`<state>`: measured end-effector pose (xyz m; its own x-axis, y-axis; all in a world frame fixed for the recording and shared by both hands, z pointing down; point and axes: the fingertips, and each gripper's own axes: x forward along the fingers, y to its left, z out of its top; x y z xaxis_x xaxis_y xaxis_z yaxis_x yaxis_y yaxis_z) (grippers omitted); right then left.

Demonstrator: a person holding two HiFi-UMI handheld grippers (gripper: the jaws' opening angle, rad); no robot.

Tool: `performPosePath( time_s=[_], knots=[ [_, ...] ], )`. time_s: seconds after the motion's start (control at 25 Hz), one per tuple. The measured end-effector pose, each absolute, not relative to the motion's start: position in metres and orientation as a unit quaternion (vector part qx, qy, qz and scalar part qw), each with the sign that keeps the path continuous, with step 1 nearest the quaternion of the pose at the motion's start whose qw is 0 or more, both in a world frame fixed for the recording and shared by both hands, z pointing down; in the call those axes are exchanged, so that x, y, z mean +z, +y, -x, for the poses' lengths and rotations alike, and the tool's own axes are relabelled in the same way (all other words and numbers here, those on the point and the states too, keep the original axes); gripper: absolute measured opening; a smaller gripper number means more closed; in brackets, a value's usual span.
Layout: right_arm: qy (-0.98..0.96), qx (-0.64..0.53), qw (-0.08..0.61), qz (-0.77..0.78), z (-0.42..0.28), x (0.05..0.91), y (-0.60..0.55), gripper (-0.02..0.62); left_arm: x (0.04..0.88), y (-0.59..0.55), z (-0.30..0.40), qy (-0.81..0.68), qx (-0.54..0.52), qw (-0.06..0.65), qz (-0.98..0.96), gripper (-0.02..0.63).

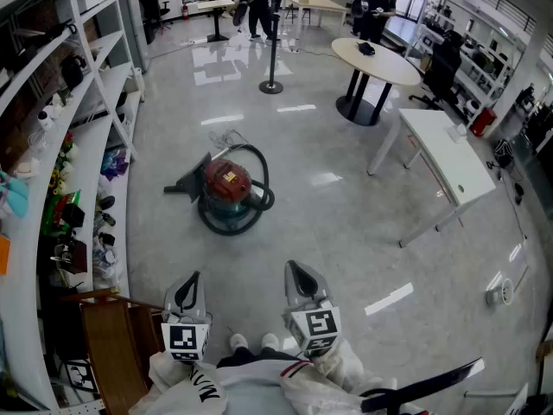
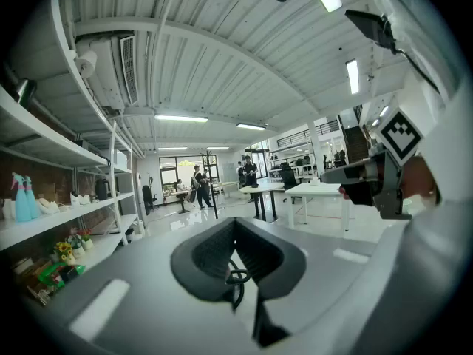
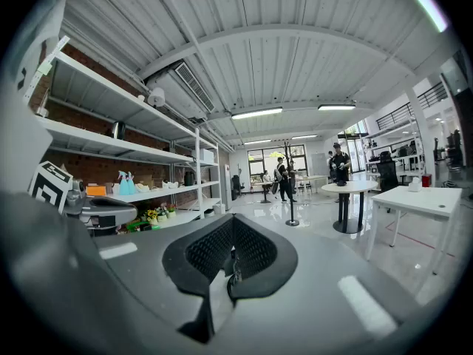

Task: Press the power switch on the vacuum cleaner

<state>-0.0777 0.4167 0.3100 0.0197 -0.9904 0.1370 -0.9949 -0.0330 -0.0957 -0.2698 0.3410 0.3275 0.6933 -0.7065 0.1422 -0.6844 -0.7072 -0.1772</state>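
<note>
The vacuum cleaner is a red canister on a teal base with a dark hose coiled round it. It stands on the grey floor well ahead of me, its nozzle lying to its left. My left gripper and right gripper are held low near my body, both pointing forward and far short of the vacuum. Each is shut with nothing between its jaws. Neither gripper view shows the vacuum: the left gripper and right gripper look out level across the room. The switch is too small to make out.
White shelving with small items runs along the left. A wooden chair stands at my lower left. A white rectangular table and a round table are on the right, and a stanchion post farther back. People stand at the far end.
</note>
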Motion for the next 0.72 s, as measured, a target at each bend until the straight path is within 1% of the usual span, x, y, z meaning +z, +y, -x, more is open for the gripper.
performPosePath(
  time_s=[0.72],
  knots=[
    [-0.7, 0.084, 0.003, -0.709, 0.064, 0.31, 0.427, 0.0, 0.328, 0.348, 0.254, 0.386, -0.099, 0.045, 0.916, 0.0]
  ],
)
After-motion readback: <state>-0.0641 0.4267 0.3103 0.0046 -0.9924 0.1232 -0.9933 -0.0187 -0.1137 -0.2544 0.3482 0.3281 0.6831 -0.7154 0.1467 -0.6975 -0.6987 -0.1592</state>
